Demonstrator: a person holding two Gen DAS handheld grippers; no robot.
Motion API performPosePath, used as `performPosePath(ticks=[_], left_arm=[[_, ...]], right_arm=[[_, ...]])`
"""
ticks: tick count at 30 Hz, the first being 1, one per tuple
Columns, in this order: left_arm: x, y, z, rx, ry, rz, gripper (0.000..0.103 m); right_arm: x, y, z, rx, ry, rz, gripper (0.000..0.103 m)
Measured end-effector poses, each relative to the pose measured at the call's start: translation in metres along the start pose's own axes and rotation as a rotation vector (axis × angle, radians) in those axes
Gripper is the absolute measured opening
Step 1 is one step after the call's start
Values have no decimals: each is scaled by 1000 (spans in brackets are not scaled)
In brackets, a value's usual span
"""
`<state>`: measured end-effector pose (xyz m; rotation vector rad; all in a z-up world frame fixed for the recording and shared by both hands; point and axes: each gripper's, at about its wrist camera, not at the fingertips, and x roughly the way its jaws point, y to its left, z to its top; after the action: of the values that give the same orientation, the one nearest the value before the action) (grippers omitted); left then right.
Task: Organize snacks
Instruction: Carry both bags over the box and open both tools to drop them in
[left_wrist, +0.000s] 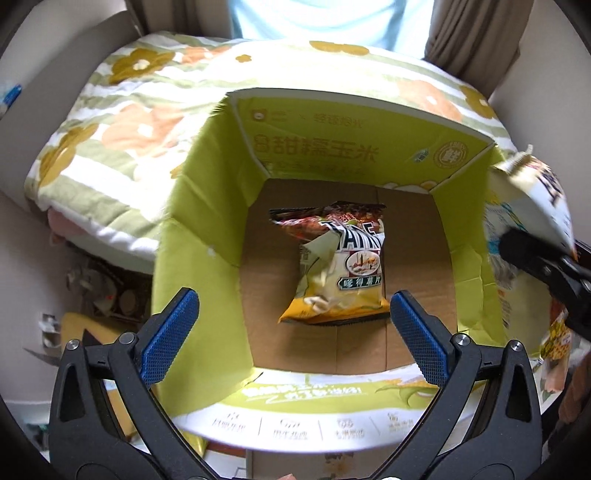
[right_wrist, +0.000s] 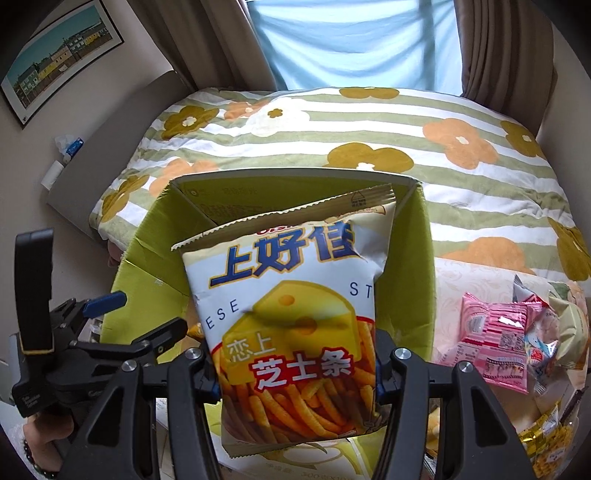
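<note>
My left tongs gape wide, nothing between pads, aimed steeply down into green carton. Chip bag lies flat on carton floor just beyond tips; I judge it already stowed. My right tongs clamp cheese-stick bag near its lower end, bag upright, top leaning over carton mouth, likely next to go in. Right tongs tilt downward, close beside left. Loose pink packets wait right of right tongs, on bed quilt.

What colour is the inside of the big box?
Yellow-green flaps and walls, with a plain brown cardboard floor. The box shows best in the left wrist view.
</note>
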<state>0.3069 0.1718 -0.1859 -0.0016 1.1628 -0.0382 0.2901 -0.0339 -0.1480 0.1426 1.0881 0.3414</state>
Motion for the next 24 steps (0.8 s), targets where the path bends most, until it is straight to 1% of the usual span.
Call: performPosePath(ticks=[1, 2, 3, 4, 5, 6, 10, 16, 19, 24], left_arm=[[-2, 1, -2, -3, -6, 4, 103], [-5, 2, -4, -4, -13, 6, 103], [-8, 4, -6, -4, -19, 4, 103], [-11, 5, -9, -5, -27, -2, 103], [-13, 4, -10, -5, -35, -5, 103], [-15, 4, -12, -3, -43, -6, 103], [-23, 2, -20, 8, -64, 7, 103], [-36, 3, -33, 0, -86, 4, 103], [-47, 6, -38, -15, -114, 16, 103], [-60, 9, -39, -32, -154, -29, 103]], right_arm=[[3, 1, 2, -4, 3, 13, 53], [6, 1, 2, -4, 4, 18, 57], [9, 0, 2, -1, 2, 18, 71], [12, 0, 2, 3, -3, 13, 81], [13, -1, 0, 6, -5, 5, 99], [12, -1, -2, 6, -5, 2, 103], [5, 0, -14, 4, -26, 3, 103], [-7, 10, -23, -46, -29, -19, 103], [-19, 16, -26, -74, -60, -25, 103], [-41, 18, -32, -92, -95, -54, 103]])
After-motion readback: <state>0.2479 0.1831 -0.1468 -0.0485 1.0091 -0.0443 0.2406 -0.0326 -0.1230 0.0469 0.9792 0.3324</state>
